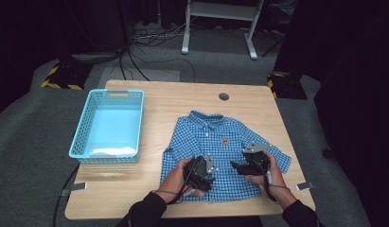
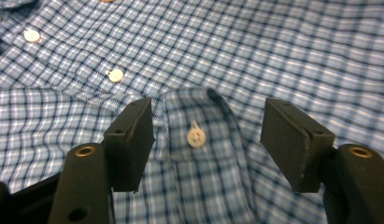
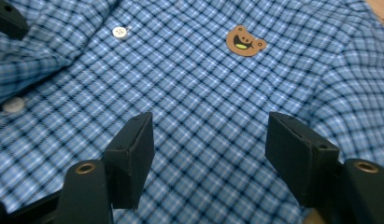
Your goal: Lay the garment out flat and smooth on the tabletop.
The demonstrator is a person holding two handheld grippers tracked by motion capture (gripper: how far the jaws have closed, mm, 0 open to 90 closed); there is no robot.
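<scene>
A small blue-and-white checked button-up shirt (image 1: 220, 151) lies flat, front up, on the light wooden table (image 1: 182, 97), right of centre in the high view, its collar toward the top of the frame. The person's two hands hover over its lower half near the bottom of the frame: the left gripper (image 1: 200, 174) over the lower middle of the shirt, the right gripper (image 1: 240, 166) just to its right, the two near each other but apart.

In the left gripper view the left gripper (image 2: 208, 140) stands with its jaws wide, nothing between the pads; a white button (image 2: 195, 137) on the shirt's raised placket sits in the gap, lower centre of the frame.

In the right gripper view the right gripper (image 3: 210, 154) is also spread wide and empty over plain checked cloth. A brown bear-face patch (image 3: 245, 40) shows at the upper centre-right.

A light blue plastic basket (image 1: 88, 116) with latticed walls stands on the table's left part, well apart from the shirt.
</scene>
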